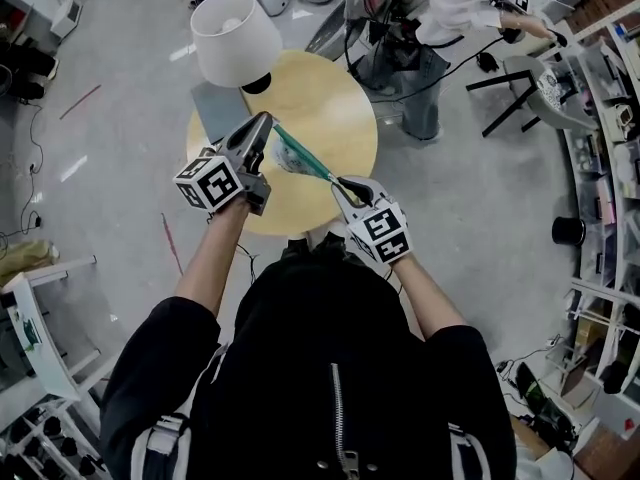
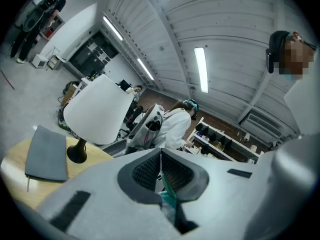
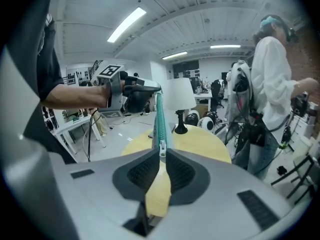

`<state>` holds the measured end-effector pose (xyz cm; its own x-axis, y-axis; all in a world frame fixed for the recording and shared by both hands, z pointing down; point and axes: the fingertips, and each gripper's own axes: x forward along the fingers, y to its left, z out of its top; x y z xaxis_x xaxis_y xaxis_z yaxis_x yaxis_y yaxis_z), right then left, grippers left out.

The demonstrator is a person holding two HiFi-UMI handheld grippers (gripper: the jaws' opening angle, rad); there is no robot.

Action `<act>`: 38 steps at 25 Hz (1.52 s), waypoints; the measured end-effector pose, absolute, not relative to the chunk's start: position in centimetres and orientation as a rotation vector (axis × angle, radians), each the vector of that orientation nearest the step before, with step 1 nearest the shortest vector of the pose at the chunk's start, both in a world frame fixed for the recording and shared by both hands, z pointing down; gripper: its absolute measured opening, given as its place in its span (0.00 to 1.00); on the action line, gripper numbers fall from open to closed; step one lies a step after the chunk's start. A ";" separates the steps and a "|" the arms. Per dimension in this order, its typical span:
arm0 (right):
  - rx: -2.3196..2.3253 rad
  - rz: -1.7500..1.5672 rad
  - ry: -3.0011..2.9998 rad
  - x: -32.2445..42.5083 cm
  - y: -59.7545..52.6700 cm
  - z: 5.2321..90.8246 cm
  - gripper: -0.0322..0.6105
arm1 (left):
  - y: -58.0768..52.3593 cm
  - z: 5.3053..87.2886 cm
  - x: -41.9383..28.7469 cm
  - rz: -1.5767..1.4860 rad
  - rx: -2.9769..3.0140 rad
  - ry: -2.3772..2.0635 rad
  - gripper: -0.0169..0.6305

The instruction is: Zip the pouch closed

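Note:
A teal-edged, see-through pouch (image 1: 296,155) hangs stretched above the round wooden table (image 1: 335,98), held between both grippers. My left gripper (image 1: 266,120) is shut on the far end of the pouch; in the left gripper view the teal edge (image 2: 169,198) shows between its closed jaws (image 2: 161,159). My right gripper (image 1: 340,183) is shut on the silver zipper pull (image 3: 161,146) at the near end. In the right gripper view the teal zipper band (image 3: 159,119) runs straight up from my right gripper (image 3: 161,156) to the left gripper (image 3: 150,89).
A white-shaded lamp (image 1: 235,36) and a grey pad (image 1: 218,108) sit on the table's far left side. A person in white (image 1: 430,18) stands beyond the table beside a chair (image 1: 530,88). Shelves line the right wall, and cables lie on the floor.

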<state>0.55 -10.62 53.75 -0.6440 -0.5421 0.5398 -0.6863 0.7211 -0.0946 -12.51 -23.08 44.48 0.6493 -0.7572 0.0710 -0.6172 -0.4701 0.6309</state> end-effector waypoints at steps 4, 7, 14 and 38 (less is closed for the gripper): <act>0.924 0.399 -2.444 -0.1 -10.6 53.5 0.12 | -22.8 44.3 -13.1 -0.302 2.230 -1.066 0.04; 0.939 0.397 -2.448 0.1 -10.8 53.7 0.13 | -22.5 43.8 -12.7 -0.303 2.252 -1.055 0.04; 1.039 0.488 -2.477 0.8 -12.3 52.8 0.14 | -21.5 43.6 -12.4 -0.248 2.314 -1.063 0.04; 1.337 0.308 -2.583 2.0 -19.1 43.9 0.05 | -18.9 43.9 -15.1 -0.052 2.460 -1.236 0.04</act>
<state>1.99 -19.12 43.87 -0.5635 -0.7752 0.2857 -0.8206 0.5651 -0.0854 -15.06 -18.93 43.95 0.6110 -0.7796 0.1371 -0.7652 -0.5374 0.3544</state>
